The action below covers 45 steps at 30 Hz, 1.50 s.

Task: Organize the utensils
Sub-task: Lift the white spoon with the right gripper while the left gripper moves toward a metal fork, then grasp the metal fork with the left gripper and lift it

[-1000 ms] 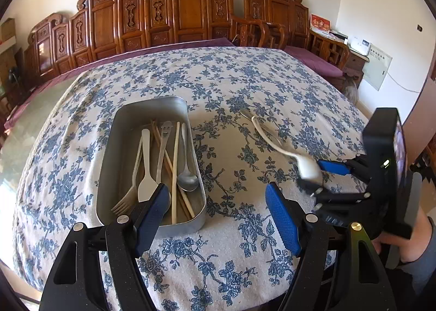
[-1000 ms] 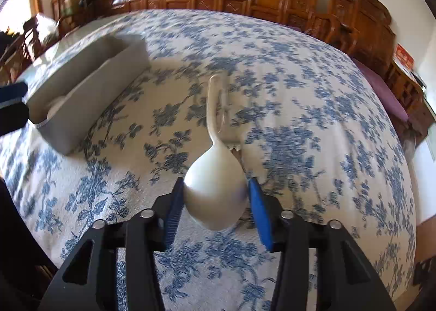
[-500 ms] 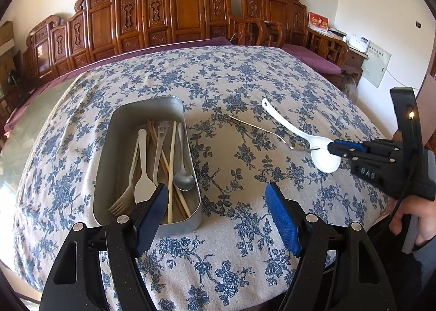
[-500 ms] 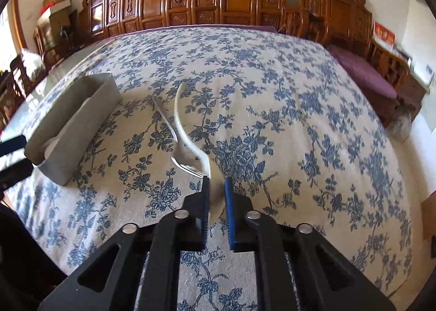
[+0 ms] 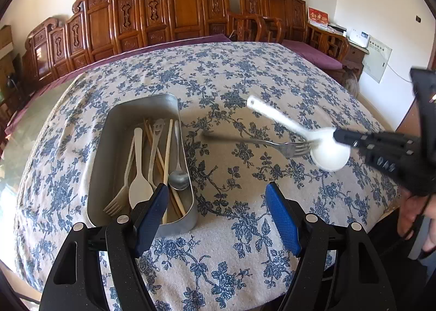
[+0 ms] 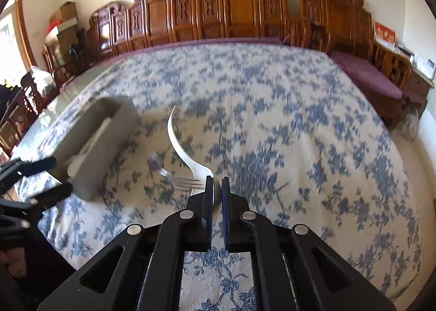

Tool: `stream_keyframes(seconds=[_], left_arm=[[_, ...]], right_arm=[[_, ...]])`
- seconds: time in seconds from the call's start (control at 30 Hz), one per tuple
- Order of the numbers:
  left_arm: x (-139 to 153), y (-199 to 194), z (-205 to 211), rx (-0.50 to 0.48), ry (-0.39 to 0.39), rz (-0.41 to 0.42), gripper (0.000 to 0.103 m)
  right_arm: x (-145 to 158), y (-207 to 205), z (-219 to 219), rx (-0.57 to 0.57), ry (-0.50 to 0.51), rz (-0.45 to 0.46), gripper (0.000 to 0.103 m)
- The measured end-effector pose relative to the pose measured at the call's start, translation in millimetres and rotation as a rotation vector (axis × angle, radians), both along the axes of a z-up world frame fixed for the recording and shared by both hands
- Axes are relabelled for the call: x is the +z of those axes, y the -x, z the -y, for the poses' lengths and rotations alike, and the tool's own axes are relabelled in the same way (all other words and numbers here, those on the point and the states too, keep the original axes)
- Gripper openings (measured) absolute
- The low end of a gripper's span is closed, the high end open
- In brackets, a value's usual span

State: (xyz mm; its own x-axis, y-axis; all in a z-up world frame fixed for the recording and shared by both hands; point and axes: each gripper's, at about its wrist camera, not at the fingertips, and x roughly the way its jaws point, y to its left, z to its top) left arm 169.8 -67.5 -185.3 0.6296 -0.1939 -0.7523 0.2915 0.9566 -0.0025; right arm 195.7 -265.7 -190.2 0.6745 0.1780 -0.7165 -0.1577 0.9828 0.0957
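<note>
My right gripper (image 6: 217, 183) is shut on the bowl of a white ceramic spoon (image 6: 177, 136), held edge-on above the cloth; it also shows in the left wrist view (image 5: 328, 151), where the right gripper (image 5: 338, 135) enters from the right. A metal fork (image 5: 253, 142) lies on the tablecloth under the spoon, also seen in the right wrist view (image 6: 179, 181). A metal tray (image 5: 117, 131) holds several utensils and chopsticks. My left gripper (image 5: 218, 209) is open and empty, just in front of the tray's near end.
The table is covered with a blue-flowered cloth (image 5: 245, 76). Carved wooden chairs (image 5: 188, 8) line the far side. The table's near edge lies just below my left gripper. The tray also shows at the left of the right wrist view (image 6: 100, 136).
My right gripper turned the spoon from flat to edge-on, lifted it off the cloth and swung toward the tray. The fork stayed on the table. The left gripper barely moved.
</note>
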Motion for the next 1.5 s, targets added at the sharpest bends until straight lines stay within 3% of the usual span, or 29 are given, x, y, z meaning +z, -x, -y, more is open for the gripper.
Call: stream_keyframes(seconds=[0.17,0.47,0.67,1.0,1.23,1.5], left_arm=[[0,-4,2,0.004,0.016,-0.008,0.07],[-2,-12,11,-0.014,0.038,-0.022,0.07],[-11,-22,23,-0.043,-0.004,-0.036,0.07],[-35,-53,41,-0.176,-0.057,-0.103,0.069],[-48,-69,56,-0.246,-0.074,-0.139,0.047],[-65,-71,67,-0.311,-0.127,-0.191,0.038]], right_arm=[[18,-1,-4,0.028,0.014,0.035,0.006],[-2,-6,19,-0.021,-0.004,-0.015,0.004],[0,-9,34,-0.058,-0.004,0.01,0.003],[-22,-15,43,-0.046,-0.059,-0.021,0.004],[-28,-18,41,-0.031,-0.072,-0.035,0.004],[-31,-22,41,-0.026,-0.082,-0.044,0.004]])
